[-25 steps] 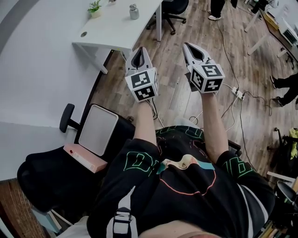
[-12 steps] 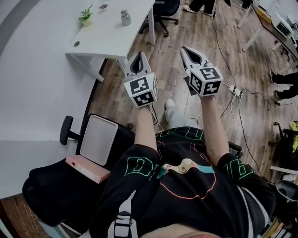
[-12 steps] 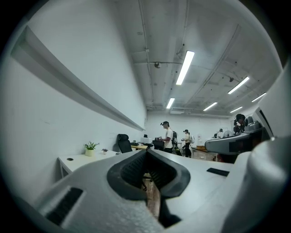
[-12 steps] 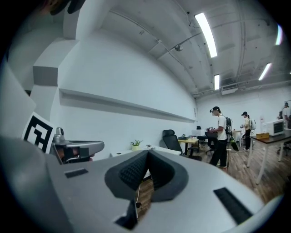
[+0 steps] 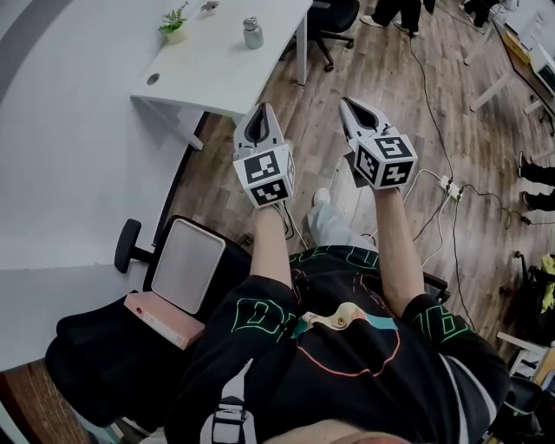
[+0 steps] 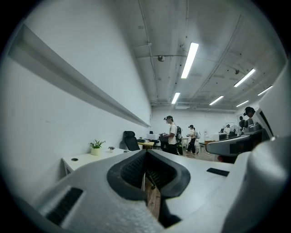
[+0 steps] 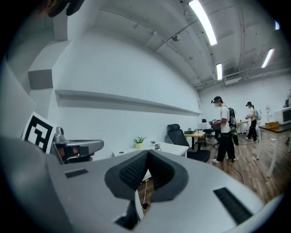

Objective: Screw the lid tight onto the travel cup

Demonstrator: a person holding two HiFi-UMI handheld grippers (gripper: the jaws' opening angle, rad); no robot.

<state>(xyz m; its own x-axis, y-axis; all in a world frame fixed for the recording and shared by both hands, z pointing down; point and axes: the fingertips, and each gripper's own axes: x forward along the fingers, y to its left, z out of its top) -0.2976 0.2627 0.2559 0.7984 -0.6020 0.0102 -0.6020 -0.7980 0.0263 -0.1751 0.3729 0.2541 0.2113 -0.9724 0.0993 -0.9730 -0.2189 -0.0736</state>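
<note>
A small metal travel cup [image 5: 252,33] stands on a white table [image 5: 208,69] far ahead of me, and its lid cannot be made out at this distance. My left gripper [image 5: 262,111] and right gripper [image 5: 349,104] are held out side by side over the wooden floor, well short of the table. Both are shut with nothing between the jaws. In the right gripper view the cup [image 7: 157,146] shows just above the closed right gripper [image 7: 148,155]. The left gripper view has the closed left gripper [image 6: 146,157] in front of the table [image 6: 86,159].
A potted plant [image 5: 176,19] sits at the table's far left. A black office chair [image 5: 334,13] stands beyond the table, and another dark chair [image 5: 113,347] with a white panel [image 5: 182,264] is at my left. Cables and a power strip [image 5: 447,182] lie on the floor to the right. People stand in the background.
Both grippers have sunk a little in the head view and stayed shut. A shoe and trouser leg have come into view below them as the person steps.
</note>
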